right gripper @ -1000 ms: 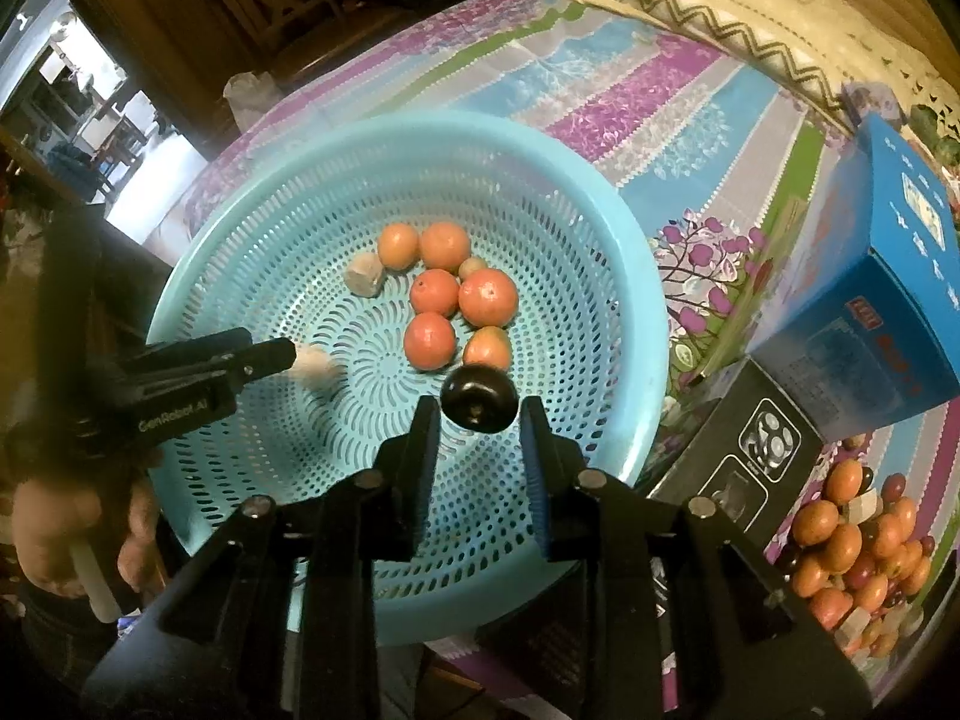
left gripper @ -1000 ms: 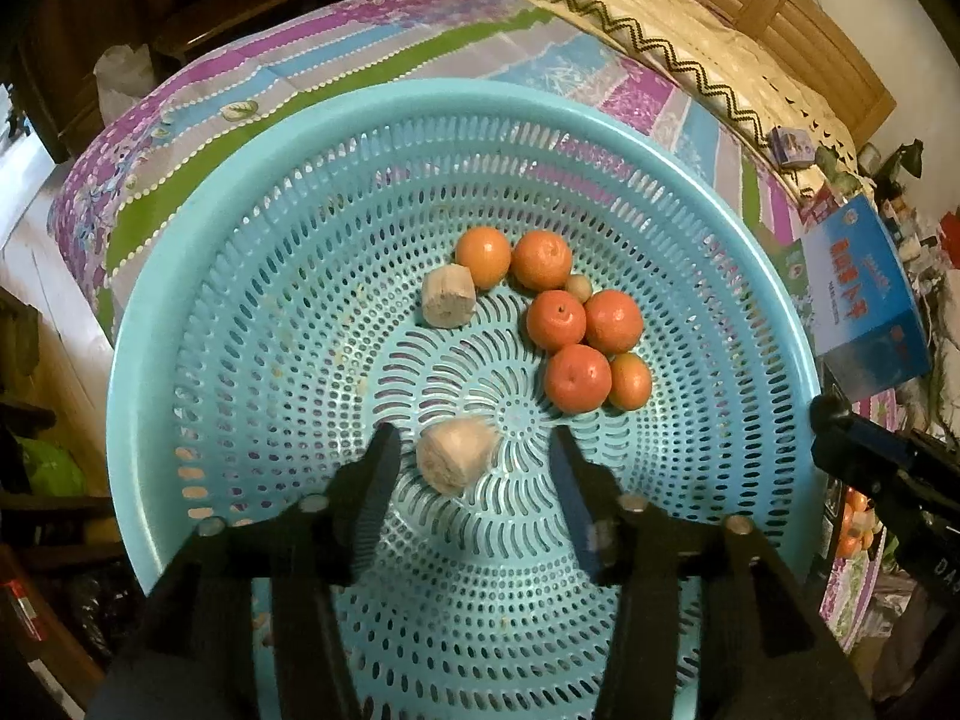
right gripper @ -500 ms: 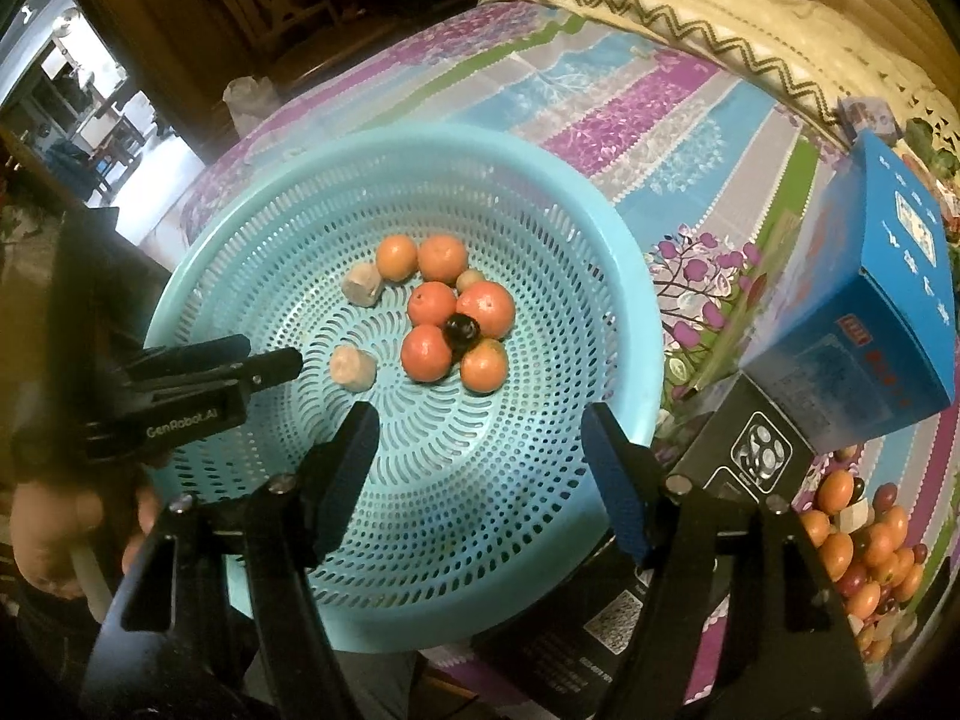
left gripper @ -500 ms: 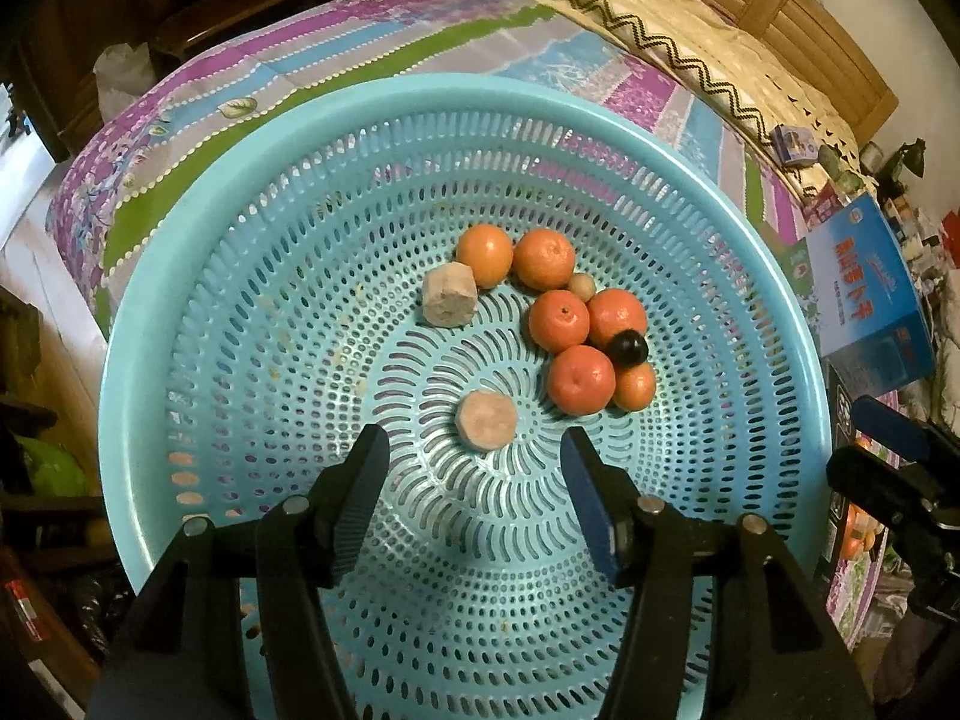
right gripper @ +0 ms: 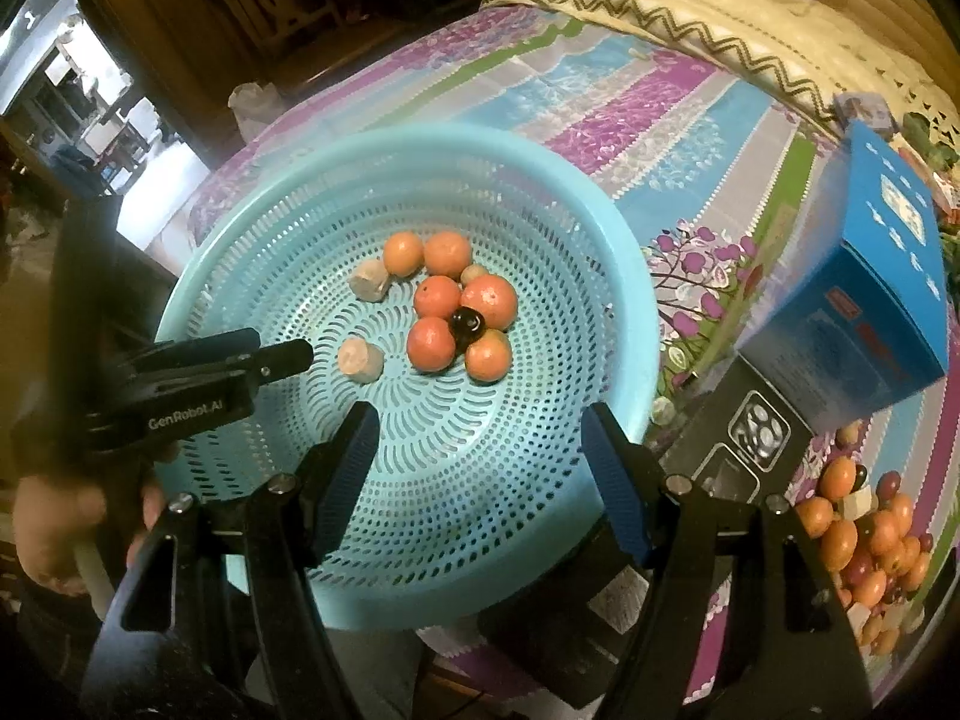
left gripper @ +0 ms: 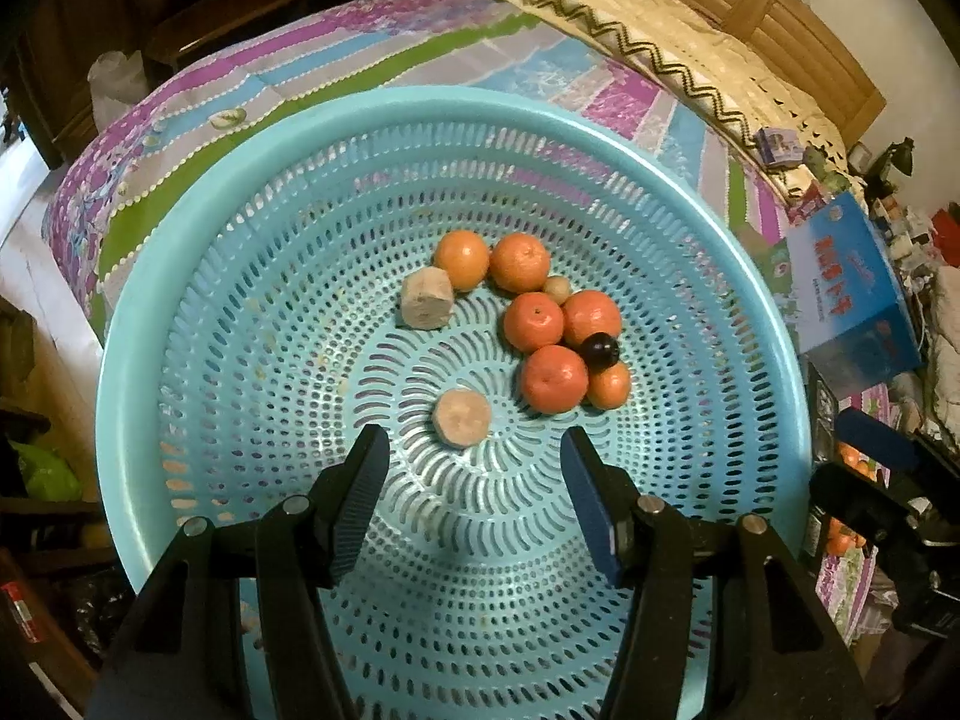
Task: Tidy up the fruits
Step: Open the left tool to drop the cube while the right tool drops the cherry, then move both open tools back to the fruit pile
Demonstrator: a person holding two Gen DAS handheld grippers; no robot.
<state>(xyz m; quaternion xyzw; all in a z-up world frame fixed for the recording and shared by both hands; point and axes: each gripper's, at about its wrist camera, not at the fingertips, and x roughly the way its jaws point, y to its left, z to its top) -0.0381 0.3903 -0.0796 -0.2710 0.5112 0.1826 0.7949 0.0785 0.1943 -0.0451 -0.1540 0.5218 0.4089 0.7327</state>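
A large turquoise perforated basket [left gripper: 180, 312] [right gripper: 612, 276] sits on a striped bedspread. In it lie several oranges [left gripper: 553, 378] [right gripper: 431, 343], a dark round fruit [left gripper: 599, 351] [right gripper: 467, 324] resting on them, a small pale fruit [left gripper: 555, 288], and two beige cut chunks [left gripper: 461, 417] [left gripper: 426, 306] [right gripper: 360, 360]. My left gripper [left gripper: 474, 498] is open and empty, just short of the nearer chunk. My right gripper [right gripper: 480, 474] is open and empty above the basket's near side. The left gripper also shows in the right wrist view [right gripper: 282, 357].
A blue box [right gripper: 864, 300] [left gripper: 852, 288] and a black box [right gripper: 738, 450] stand right of the basket. A heap of oranges and dark fruits [right gripper: 864, 534] lies at the far right. A beige quilt [right gripper: 690, 18] covers the bed's far end.
My right gripper opened and let the dark fruit drop onto the oranges, then pulled back. My left gripper released the beige chunk and drew back a little.
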